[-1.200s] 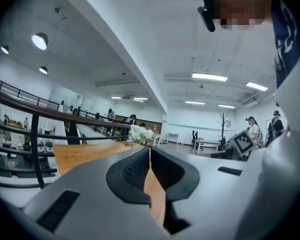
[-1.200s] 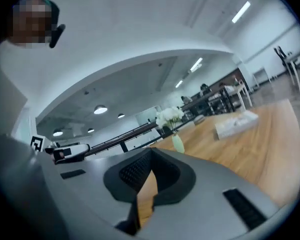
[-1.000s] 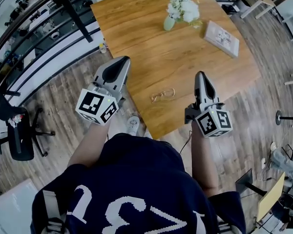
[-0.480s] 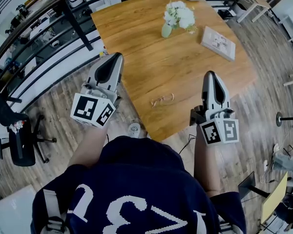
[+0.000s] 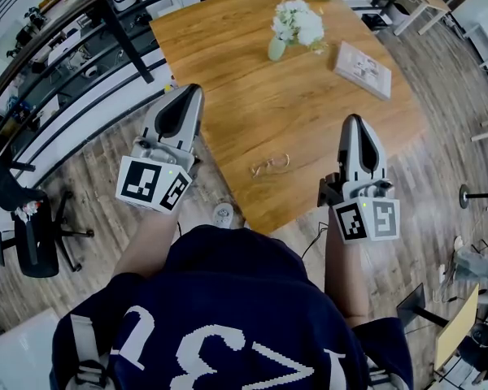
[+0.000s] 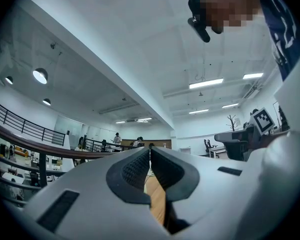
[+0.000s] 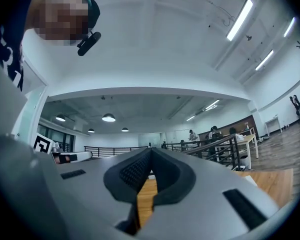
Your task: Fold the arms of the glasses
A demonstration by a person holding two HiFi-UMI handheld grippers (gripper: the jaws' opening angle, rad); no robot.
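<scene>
**Both grippers clenched and empty, glasses between them**

We hold the left gripper (image 5: 193,93) and right gripper (image 5: 354,122) roughly level, jaws pressed together on nothing. They flank the glasses (image 5: 271,165) lying on the table (image 5: 252,63) below, likely so each can reach one arm. Whether those arms are folded, we cannot tell.

White flowers (image 5: 300,23), book (image 5: 363,70) on wooden table (image 5: 228,47)
</scene>
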